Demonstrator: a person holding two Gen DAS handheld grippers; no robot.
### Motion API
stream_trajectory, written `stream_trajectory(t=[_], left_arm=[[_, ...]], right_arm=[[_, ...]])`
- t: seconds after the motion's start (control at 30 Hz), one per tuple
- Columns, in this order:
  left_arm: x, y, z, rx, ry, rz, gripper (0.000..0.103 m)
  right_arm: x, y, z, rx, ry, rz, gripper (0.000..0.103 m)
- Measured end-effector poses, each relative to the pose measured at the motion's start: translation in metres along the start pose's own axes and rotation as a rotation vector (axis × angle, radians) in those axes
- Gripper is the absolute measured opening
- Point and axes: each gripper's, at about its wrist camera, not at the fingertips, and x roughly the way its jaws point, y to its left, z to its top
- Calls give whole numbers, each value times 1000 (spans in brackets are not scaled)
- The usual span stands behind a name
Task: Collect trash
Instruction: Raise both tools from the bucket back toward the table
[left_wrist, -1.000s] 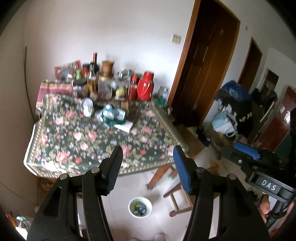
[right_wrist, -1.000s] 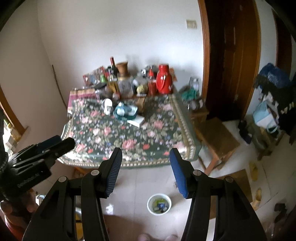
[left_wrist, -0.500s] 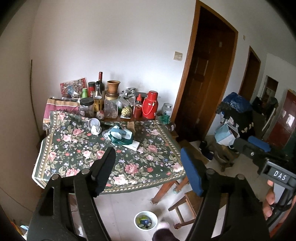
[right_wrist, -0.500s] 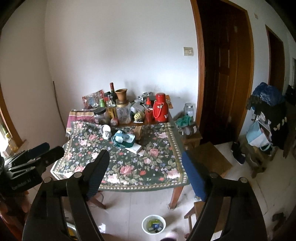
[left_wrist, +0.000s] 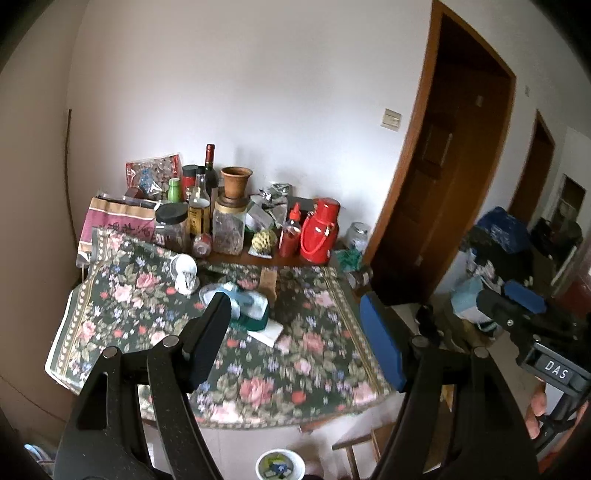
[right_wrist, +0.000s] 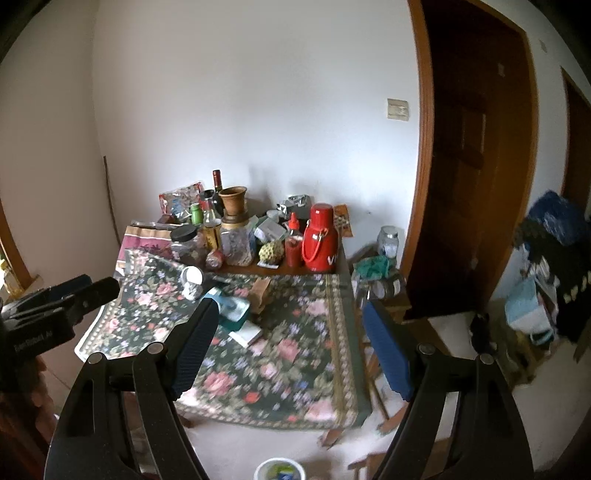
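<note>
Two hand-held black grippers with blue finger pads, the left gripper (left_wrist: 295, 332) and the right gripper (right_wrist: 290, 339), hang above the floor short of a table draped in a dark green cloth with pink roses (left_wrist: 258, 373), both with jaws spread wide and nothing between them. The trash lies near the middle of the cloth: a crumpled heap of teal and pale-blue wrapping (left_wrist: 247, 306) (right_wrist: 231, 308), its long axis running roughly left to right across the table, resting against a flat white paper pad (left_wrist: 267, 330) whose near corner points toward the camera. A tipped white cup (left_wrist: 184, 273) lies just behind it, mouth facing the viewer. Jars, bottles and a red vacuum flask (left_wrist: 319, 230) crowd the far edge by the wall. A white bucket (left_wrist: 280, 463) (right_wrist: 280, 469) holding scraps stands on the floor below.
</note>
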Motion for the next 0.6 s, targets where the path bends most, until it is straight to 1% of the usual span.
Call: stream_trajectory(t=[0.07,0.2,0.33,0.43,0.6], left_arm=[[17,-5,11,-20,-3,24,71],[52,-6,30,-100,14,53,71],[79,-4,39,-107,25,135,71],[104,6,42,-124,67,166,71],[150,39,40,-153,152,173,71]], right_arm=[[14,-11,11,-23,-2,13,78],[44,-31,28,-49,16,51,78],[72,-46,36,-45,42,80,78],[97,-51,39,-29,86,94,78],[139,-49,43,4,154,104,78]])
